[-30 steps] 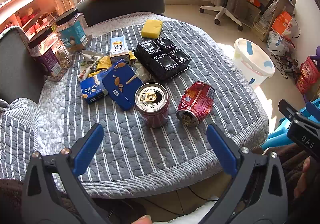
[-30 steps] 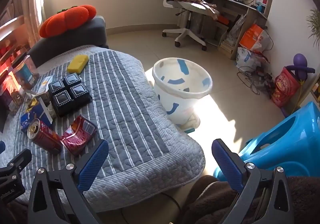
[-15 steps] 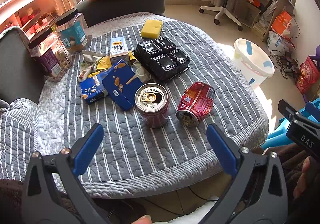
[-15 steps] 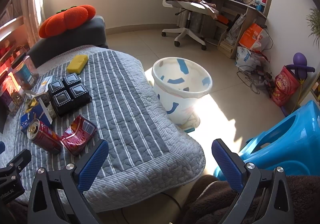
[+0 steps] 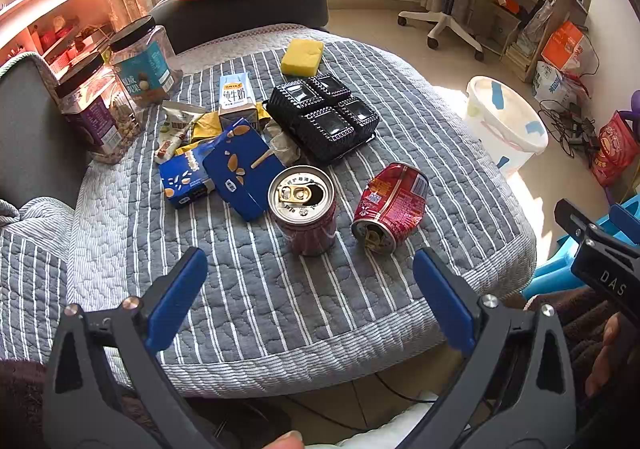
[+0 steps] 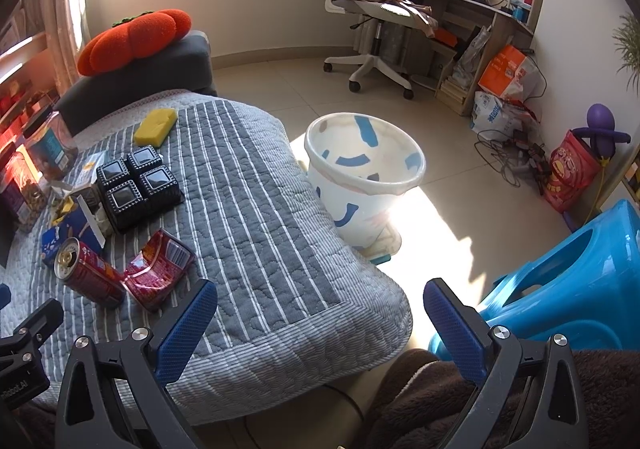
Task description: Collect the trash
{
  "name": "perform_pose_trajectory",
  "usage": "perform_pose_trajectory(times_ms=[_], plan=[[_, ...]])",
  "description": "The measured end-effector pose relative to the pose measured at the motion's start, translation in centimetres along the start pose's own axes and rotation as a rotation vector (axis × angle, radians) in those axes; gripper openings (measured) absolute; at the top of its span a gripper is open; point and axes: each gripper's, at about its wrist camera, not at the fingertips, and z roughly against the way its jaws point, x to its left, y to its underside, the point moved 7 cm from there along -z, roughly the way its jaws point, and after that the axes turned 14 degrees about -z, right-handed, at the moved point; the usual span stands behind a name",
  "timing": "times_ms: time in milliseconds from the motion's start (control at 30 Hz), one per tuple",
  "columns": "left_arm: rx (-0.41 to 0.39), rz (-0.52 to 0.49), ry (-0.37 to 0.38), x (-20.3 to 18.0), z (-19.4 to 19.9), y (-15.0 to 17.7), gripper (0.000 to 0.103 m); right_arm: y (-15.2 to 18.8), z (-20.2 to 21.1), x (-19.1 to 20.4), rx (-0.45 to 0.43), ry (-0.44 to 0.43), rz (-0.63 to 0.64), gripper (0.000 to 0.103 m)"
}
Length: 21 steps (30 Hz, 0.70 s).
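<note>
Left gripper [image 5: 310,289] jaws spread wide, empty, hovering over the near edge of the quilted grey striped worktop [image 5: 360,313]; right gripper [image 6: 320,313] jaws also spread, empty, off the worktop's corner, its rear parts cut off by the frame. Just ahead of the left jaws: upright red can [image 5: 303,215], top open, and beside it, apart, a crushed can [image 5: 390,207] on its side, dented. Behind them a blue carton [image 5: 240,169] lies over a second blue box [image 5: 184,181], partly hiding it; wrappers [image 5: 180,125] behind are crumpled, half buried, print unreadable. Milk carton [image 5: 236,99], glossy black four-cell tray [image 5: 324,117], yellow sponge [image 5: 302,57] farther back. Two clear jars [image 5: 116,97] at the left edge. White plastic bin [image 6: 362,177] with blue marks on the floor beside the worktop, inside washed out by sun.
</note>
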Motion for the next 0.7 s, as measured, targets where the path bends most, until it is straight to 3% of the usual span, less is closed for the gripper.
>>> perform_pose_trajectory(times_ms=[700], plan=[[0.001,-0.002,0.007,-0.49,-0.06,0.22,0.102,0.09,-0.07,-0.02,0.005,-0.001,-0.004,0.103]])
